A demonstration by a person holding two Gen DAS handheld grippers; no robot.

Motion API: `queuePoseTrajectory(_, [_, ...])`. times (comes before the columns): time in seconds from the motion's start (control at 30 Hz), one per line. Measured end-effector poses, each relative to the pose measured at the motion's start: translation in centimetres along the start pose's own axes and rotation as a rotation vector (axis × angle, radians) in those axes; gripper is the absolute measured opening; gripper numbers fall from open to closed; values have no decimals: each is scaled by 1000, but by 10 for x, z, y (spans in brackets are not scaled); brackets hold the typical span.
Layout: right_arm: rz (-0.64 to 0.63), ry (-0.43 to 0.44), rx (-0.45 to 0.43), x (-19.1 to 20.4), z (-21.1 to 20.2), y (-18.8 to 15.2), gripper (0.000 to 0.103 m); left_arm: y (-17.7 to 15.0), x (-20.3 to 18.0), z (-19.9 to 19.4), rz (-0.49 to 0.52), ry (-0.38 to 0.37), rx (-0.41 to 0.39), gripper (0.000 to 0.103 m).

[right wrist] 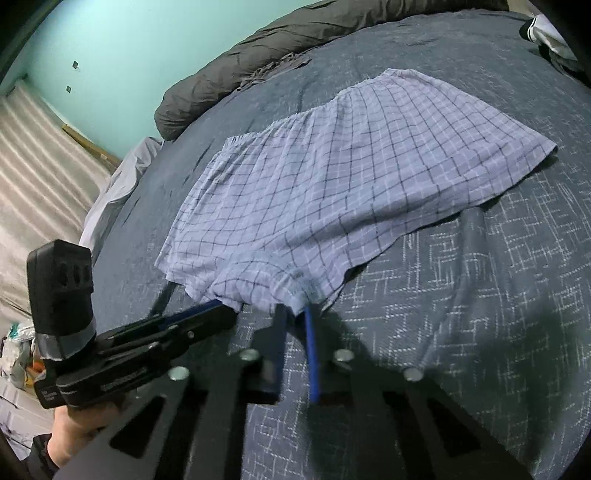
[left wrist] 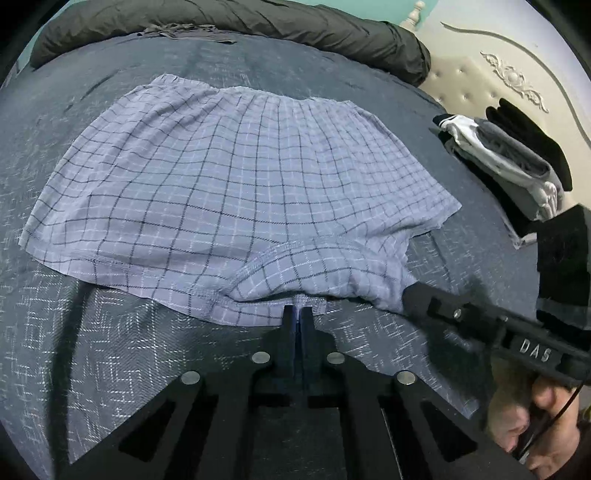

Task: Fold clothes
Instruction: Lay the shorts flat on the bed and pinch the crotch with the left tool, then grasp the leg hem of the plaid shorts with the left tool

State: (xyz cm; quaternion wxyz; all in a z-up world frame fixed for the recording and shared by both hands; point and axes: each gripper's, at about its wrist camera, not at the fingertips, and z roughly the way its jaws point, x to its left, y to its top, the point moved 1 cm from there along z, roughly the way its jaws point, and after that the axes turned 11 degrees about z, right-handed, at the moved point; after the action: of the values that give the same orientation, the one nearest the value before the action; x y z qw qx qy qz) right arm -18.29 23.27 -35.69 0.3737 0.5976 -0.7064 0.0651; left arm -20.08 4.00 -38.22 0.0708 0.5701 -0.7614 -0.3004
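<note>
Light blue checked boxer shorts (left wrist: 236, 192) lie spread on the dark blue patterned bedspread (left wrist: 92, 350), waistband at the far side. My left gripper (left wrist: 297, 314) is shut on the near hem at the crotch. My right gripper (left wrist: 410, 299) comes in from the right and pinches the hem a little further right. In the right wrist view the shorts (right wrist: 332, 177) hang from my right gripper (right wrist: 295, 314), whose fingers are close together on the bunched hem; the left gripper (right wrist: 214, 310) grips the hem just to its left.
A rolled dark grey duvet (left wrist: 258, 22) lies along the far edge of the bed. A pile of folded black, grey and white clothes (left wrist: 517, 162) sits at the right by the cream headboard (left wrist: 509, 74). A teal wall (right wrist: 129, 44) and floor lie beyond the bed's left side.
</note>
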Motion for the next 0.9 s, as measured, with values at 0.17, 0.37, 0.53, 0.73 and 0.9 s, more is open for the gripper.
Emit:
queuePoseTrajectory(0.17, [30, 20, -13, -4, -3, 4, 2, -5, 3, -15, 27, 5, -13, 1])
queuePoseTrajectory(0.37, [29, 25, -25, -5, -13, 8, 1, -13, 6, -44, 81, 70, -20, 1])
queuePoseTrajectory(0.53, [33, 25, 1, -11, -16, 9, 1, -21, 1, -44, 118, 95, 4, 1])
queuePoseTrajectory(0.73, [32, -7, 68, -16, -3, 3, 1, -24, 0, -29, 111, 71, 47, 3])
queuePoseTrajectory(0.9, [23, -22, 61, -13, -6, 6, 3, -20, 15, -44, 46, 39, 13, 26])
